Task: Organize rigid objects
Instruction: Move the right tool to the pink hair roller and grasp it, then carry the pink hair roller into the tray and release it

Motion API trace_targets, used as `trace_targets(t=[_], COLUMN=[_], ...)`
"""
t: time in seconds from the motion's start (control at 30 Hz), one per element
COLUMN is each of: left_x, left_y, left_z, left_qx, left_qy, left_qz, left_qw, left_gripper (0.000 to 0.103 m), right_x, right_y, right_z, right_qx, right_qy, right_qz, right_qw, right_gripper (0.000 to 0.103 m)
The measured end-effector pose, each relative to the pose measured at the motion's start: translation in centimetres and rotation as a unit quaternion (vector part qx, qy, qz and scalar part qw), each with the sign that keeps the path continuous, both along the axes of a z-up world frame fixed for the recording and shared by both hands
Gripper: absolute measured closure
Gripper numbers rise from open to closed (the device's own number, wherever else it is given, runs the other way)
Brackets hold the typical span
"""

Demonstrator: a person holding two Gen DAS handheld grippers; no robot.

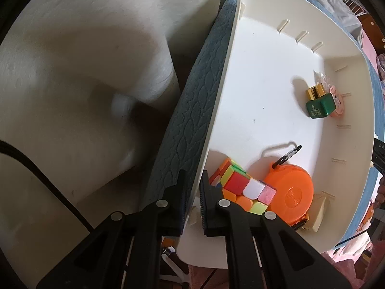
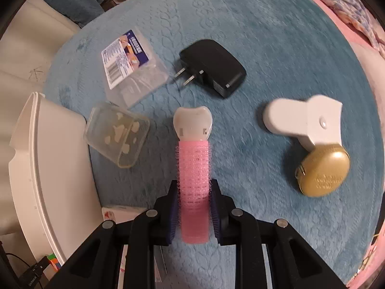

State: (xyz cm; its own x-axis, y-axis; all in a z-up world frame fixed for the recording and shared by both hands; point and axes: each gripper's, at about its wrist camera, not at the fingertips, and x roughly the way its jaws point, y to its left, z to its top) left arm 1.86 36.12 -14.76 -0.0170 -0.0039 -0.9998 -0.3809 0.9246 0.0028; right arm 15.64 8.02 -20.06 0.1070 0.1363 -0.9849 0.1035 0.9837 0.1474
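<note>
In the left wrist view my left gripper [image 1: 193,183] is shut on the rim of a white bin [image 1: 216,110], one finger outside the wall, one inside. Inside the bin lie a colourful puzzle cube [image 1: 243,187], an orange round case [image 1: 292,192] with a black clip, and a green bottle with a gold cap [image 1: 318,103]. In the right wrist view my right gripper [image 2: 194,190] is shut on a pink hair roller [image 2: 193,168] with a white clip end, which lies on the blue blanket [image 2: 252,24]. The bin's edge [image 2: 41,163] is at the left.
On the blanket lie a black plug adapter [image 2: 214,67], a clear packet with a barcode label [image 2: 130,65], a clear lidded box [image 2: 116,134], a white device [image 2: 305,120] and a gold round case [image 2: 323,171]. Pink bedding [image 2: 361,31] lies at the right.
</note>
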Motion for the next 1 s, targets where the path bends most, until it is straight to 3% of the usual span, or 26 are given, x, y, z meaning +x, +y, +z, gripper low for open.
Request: trace_targets(t=[0.23,0.47,0.73,1.0], left_x=[-0.6,-1.4,-2.7,-3.4], left_y=[-0.2,-0.5,-0.8,-1.0], left_z=[-0.3,-0.5,-1.0,-1.4], left_qx=[-0.007,-0.02,-0.042,-0.053], left_qy=[0.002,-0.001,-0.006,-0.006], left_qz=[-0.012,-0.039,-0.073,-0.114], left_qw=[0.9999,0.999,0.9964,0.9921], left_gripper=[0.094,0.094,0.094,0.094], right_x=[-4.7,-9.7,-13.6,-12.8], right_y=[-1.0,-1.3,0.8,5.6], right_z=[-0.2,1.6,8.8,13.6], right_qx=[0.019,0.04,0.058,0.092], right_qy=[0.036,0.038,-0.041,-0.102], right_qz=[-0.024,-0.045,-0.04,0.019], right_qw=[0.999,0.997,0.997,0.99], right_gripper=[0.079,0.079,0.079,0.079])
